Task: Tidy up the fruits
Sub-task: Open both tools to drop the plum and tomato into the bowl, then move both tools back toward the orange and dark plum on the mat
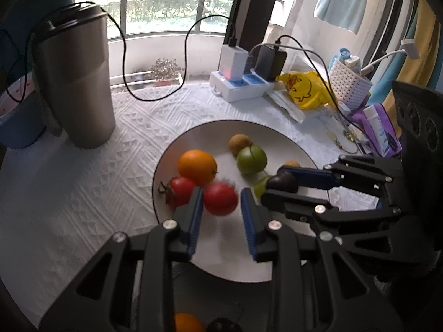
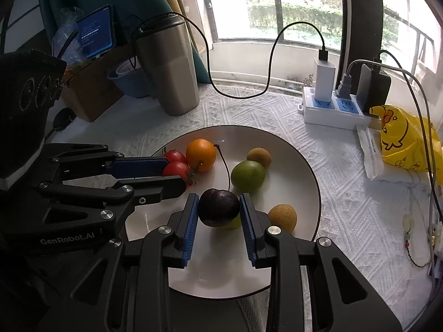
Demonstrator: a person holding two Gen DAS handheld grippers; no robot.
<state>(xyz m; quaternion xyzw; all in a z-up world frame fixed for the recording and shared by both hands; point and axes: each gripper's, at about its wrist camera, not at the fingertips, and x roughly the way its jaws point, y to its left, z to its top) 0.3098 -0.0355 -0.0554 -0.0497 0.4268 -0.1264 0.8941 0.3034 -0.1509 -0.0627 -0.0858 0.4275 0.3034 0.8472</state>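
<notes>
A white plate [image 1: 277,138] [image 2: 290,166] on the patterned cloth holds an orange [image 1: 197,167] [image 2: 200,155], a tomato [image 1: 180,192], a green fruit [image 1: 251,159] [image 2: 247,175] and small brown fruits [image 1: 239,142] [image 2: 282,217]. My left gripper [image 1: 221,193] [image 2: 177,173] is shut on a second, blurred red tomato [image 1: 220,199] [image 2: 177,169] just above the plate's left side. My right gripper [image 2: 219,197] [image 1: 272,184] is shut on a dark plum [image 2: 218,207] [image 1: 282,181], both pads pressing its sides. A small green fruit [image 2: 234,222] lies partly hidden under the plum.
A steel tumbler [image 1: 74,83] [image 2: 169,69] stands at the back left with a black cable looping past it. A power strip with chargers [image 1: 238,85] [image 2: 329,110], a yellow bag [image 1: 304,88] [image 2: 404,138] and a white basket [image 1: 349,83] crowd the back right.
</notes>
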